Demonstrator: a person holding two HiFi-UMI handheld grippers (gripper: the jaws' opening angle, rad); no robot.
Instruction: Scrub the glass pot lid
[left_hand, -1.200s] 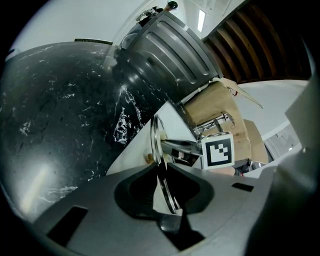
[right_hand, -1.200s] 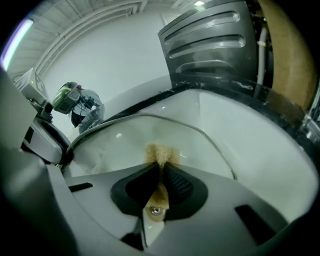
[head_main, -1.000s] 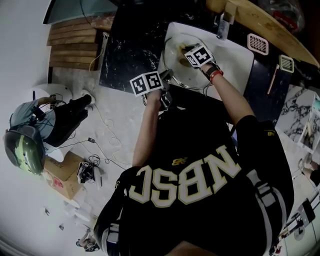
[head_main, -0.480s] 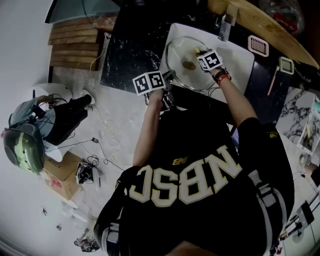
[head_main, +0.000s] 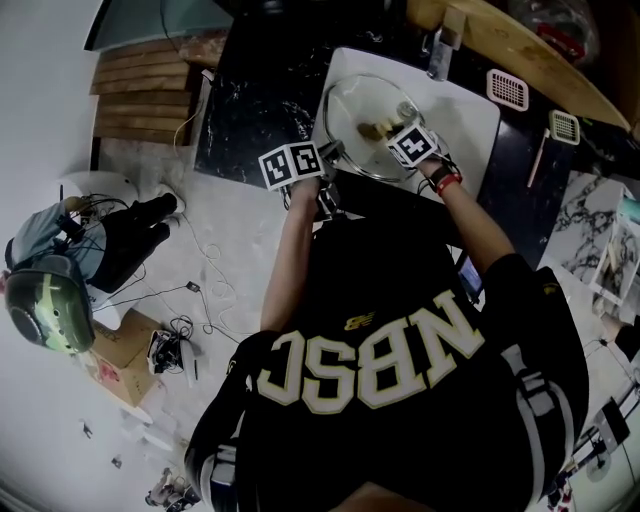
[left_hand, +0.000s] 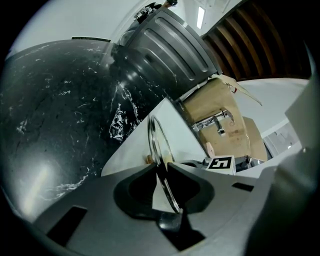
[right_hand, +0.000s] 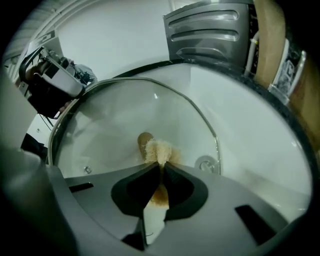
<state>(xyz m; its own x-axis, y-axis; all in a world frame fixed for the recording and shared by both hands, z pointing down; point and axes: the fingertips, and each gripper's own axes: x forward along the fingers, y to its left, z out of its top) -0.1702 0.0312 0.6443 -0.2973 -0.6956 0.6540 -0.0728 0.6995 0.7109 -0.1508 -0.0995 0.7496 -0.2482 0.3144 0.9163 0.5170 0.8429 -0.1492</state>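
Observation:
The round glass pot lid (head_main: 350, 105) with a metal rim sits tilted in the white sink (head_main: 470, 105). My left gripper (head_main: 333, 153) is shut on the lid's rim (left_hand: 159, 150) at its left edge, with the rim running between the pads. My right gripper (head_main: 388, 131) is shut on a tan fibrous scrubber (right_hand: 159, 150). The scrubber presses on the glass (right_hand: 110, 125) beside the brown knob (right_hand: 143, 141) at the lid's centre. A small metal vent (right_hand: 205, 164) shows near the rim. In the head view the scrubber (head_main: 372, 129) lies just left of the right marker cube.
A black marble counter (head_main: 250, 90) surrounds the sink, with a tap (head_main: 440, 50) at its far edge. A ribbed metal bin (left_hand: 165, 45) stands beyond the counter. A wooden ledge (head_main: 540, 55) and white grilles (head_main: 507, 88) lie to the right.
My right gripper has slid the scrubber across the lid, from left of the knob toward the right and nearer side. My left gripper has stayed on the rim.

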